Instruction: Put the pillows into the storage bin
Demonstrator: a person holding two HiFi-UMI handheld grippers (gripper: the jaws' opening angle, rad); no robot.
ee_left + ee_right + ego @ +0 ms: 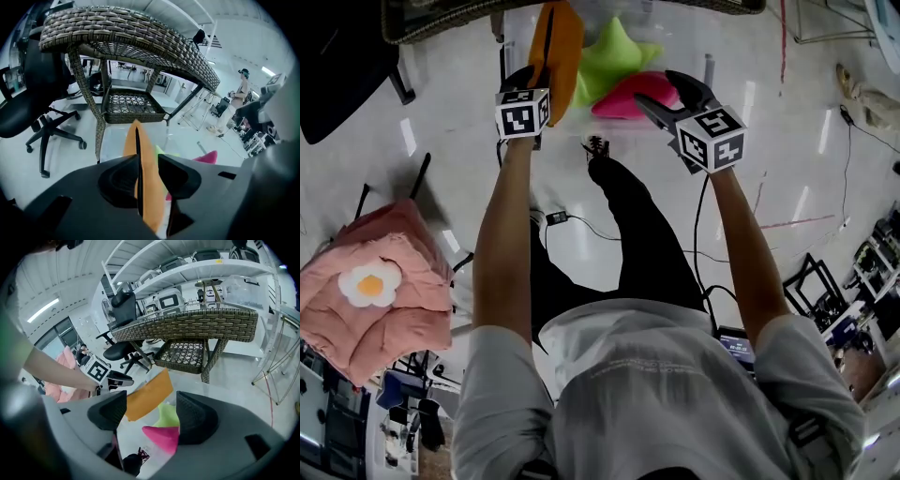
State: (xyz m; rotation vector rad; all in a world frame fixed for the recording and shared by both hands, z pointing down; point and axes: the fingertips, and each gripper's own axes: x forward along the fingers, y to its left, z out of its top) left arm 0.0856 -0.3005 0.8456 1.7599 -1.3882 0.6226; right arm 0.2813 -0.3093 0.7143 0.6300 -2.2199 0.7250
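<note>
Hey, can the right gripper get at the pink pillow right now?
Probably yes. The right gripper has its jaws open and empty, the pink pillow lies just ahead of them with nothing over it, and the orange pillow, clamped in the left gripper, hangs off to the side.

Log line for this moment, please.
left gripper: shut on orange pillow | right gripper: open, empty | green pillow, pink pillow: side by side beyond both grippers

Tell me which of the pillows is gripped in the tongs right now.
The orange pillow, pinched edge-on in the left tongs and held up; the green pillow and magenta pillow lie below it, ungripped.
</note>
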